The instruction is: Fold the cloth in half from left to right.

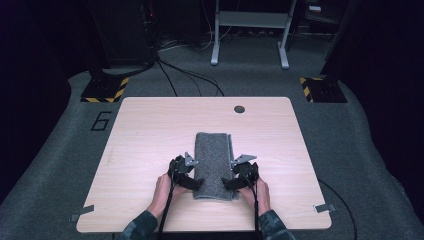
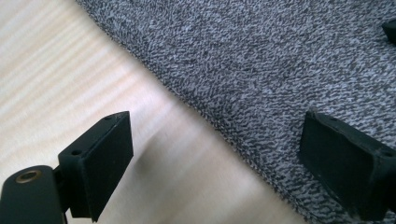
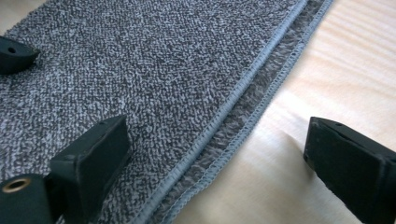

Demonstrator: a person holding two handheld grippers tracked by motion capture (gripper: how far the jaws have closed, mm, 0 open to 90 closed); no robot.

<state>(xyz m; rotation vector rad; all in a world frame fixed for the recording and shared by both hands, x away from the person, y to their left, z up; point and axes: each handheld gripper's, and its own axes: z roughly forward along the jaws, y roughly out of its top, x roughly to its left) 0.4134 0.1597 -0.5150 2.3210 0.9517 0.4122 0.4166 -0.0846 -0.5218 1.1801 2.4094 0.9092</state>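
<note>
Grey terry towel (image 1: 214,165), folded into a narrow strip, lies flat mid-table (image 1: 150,130), between the two grippers; left gripper (image 1: 192,182) sits at its near-left corner, right gripper (image 1: 231,183) at its near-right corner. Both released, jaws wide, nothing held; each straddles a long edge, one jaw over cloth, the other over bare wood. Left gripper's side is the fold (image 2: 196,105); right gripper's side shows two stacked hems (image 3: 233,126), slightly offset. Risks, as I judge them: right jaws closing shallow could catch the top hem alone, so the layers peel apart on lift; outer jaw may skid on the wood and push the edge instead of pinching; uneven grips would skew the next fold.
</note>
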